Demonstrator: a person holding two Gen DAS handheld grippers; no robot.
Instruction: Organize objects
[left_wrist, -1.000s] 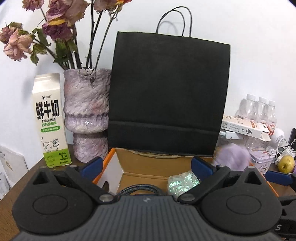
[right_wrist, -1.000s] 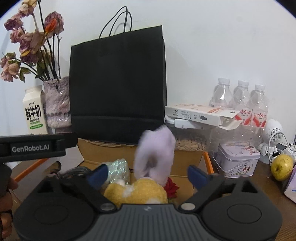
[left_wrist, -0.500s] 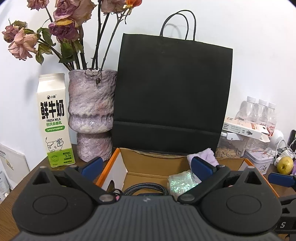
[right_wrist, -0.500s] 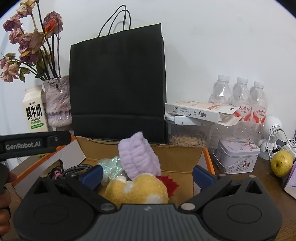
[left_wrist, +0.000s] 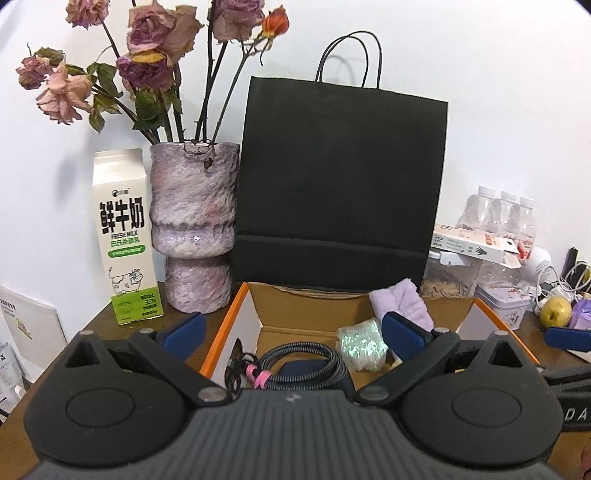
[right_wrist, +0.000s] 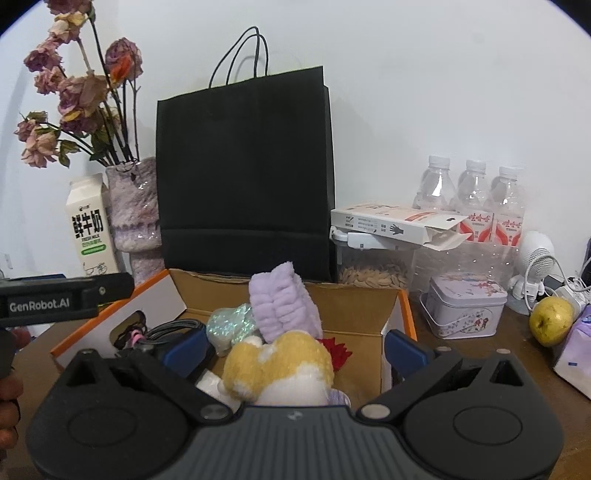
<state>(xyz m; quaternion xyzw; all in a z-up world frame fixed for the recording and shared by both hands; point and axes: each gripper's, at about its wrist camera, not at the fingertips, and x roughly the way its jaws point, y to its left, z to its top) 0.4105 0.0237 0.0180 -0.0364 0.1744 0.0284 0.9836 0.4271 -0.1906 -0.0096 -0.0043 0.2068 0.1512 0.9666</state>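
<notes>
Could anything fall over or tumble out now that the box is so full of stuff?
Maybe. The purple cloth stands tall above the cardboard box rim, leaning on the yellow plush toy, so a nudge could tip it out. Both the right tool and left tool are open close to the box; a careless swing might bump it into the black paper bag standing right behind.

Both grippers spread wide, nothing gripped

The left gripper (left_wrist: 291, 330) points slightly downward with its blue pads (left_wrist: 404, 334) far apart and bare. The right gripper (right_wrist: 295, 345) sits level beside it, likewise tilted down, blue fingertips (right_wrist: 406, 349) fully parted, clamping nothing.
</notes>
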